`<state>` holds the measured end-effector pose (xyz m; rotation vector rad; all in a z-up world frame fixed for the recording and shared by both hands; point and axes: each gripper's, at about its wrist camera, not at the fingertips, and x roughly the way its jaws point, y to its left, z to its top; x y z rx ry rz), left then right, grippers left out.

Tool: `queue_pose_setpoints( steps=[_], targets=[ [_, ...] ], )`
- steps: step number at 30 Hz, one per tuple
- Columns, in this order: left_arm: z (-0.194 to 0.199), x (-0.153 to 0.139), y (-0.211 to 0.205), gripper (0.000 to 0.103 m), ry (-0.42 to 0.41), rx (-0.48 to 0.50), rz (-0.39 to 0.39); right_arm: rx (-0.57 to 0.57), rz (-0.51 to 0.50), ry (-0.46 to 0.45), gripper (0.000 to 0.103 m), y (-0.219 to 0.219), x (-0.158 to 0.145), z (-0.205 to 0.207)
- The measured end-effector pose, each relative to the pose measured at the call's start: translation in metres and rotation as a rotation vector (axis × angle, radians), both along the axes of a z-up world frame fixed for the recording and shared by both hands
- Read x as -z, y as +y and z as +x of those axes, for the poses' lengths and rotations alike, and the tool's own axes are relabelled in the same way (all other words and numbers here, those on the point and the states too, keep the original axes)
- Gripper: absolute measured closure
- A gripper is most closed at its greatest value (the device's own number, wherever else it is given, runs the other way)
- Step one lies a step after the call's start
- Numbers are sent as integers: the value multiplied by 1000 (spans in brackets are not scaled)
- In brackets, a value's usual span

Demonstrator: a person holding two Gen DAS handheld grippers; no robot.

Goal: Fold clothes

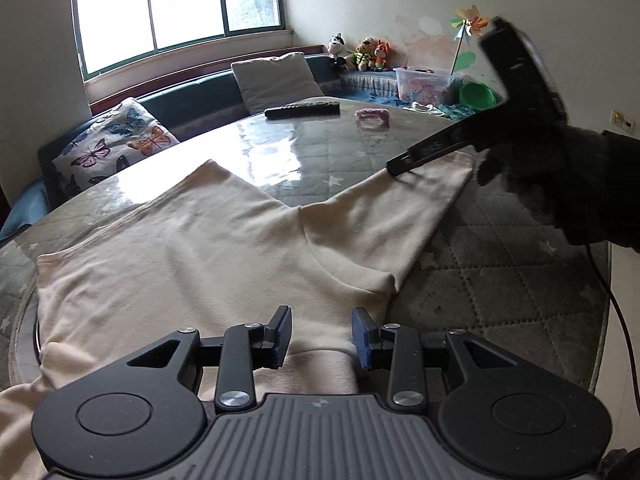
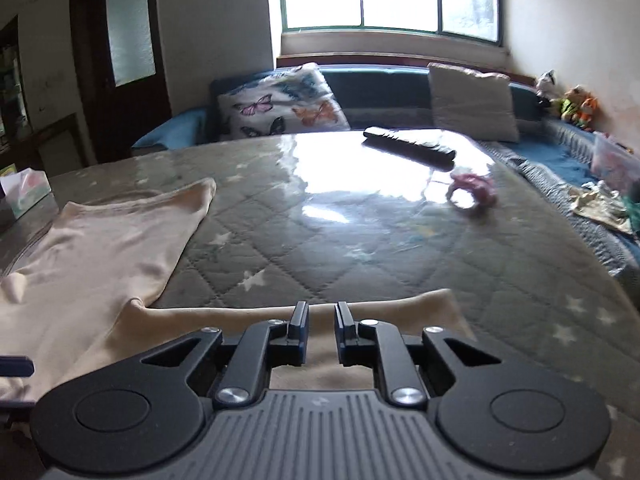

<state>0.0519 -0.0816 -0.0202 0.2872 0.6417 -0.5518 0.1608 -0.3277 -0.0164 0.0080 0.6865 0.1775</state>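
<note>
A cream long-sleeved top [image 1: 192, 264] lies spread flat on the round table [image 1: 500, 280], one sleeve [image 1: 400, 208] stretched out to the far right. My left gripper [image 1: 320, 336] hovers over the near part of the top with its jaws apart and nothing pinched between them. In the left wrist view the right gripper [image 1: 396, 168], in a dark-gloved hand [image 1: 560, 184], points its tips at the sleeve's end. In the right wrist view my right gripper [image 2: 322, 328] shows a narrow gap between its pads, just above the sleeve [image 2: 380, 308]. The body of the top [image 2: 80, 256] lies to the left.
A black remote control [image 1: 302, 110] and a small pink object [image 1: 374, 116] lie at the far side of the glossy quilted tabletop. A tissue box [image 2: 24, 192] stands at the left edge. A sofa with pillows [image 2: 280, 100] runs behind. A cable [image 1: 624, 320] hangs at the right.
</note>
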Motion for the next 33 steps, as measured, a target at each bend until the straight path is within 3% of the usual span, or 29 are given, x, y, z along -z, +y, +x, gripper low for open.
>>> queue_pose_setpoints(
  steps=[6,9,10,14,16,21,24,29,33],
  targets=[
    [1,1,0,67,4,-3,-4,69,8,7,79,-21,4,3],
    [1,1,0,67,3,-5,-6,114,17,2,70,-39,1,-7],
    [1,1,0,67,1,-5,-5,124,14,-1,62,-42,1,-11],
    [2,-1,2,67,-3,-19,-13,190,11,-3,55,-61,0,-33],
    [4,-2,3,67,-4,-27,-16,211,28,0,53,-67,2,-41],
    [2,-5,6,56,-18,-43,-13,240,62,4,53,-71,10,-46],
    [2,-7,8,50,-24,-57,-12,244,78,-4,55,-67,10,-42],
    [4,-7,11,48,-18,-84,-6,263,72,-2,94,-66,10,-34],
    [8,-7,8,49,-22,-87,-3,258,65,-25,95,-69,-1,-33]
  ],
)
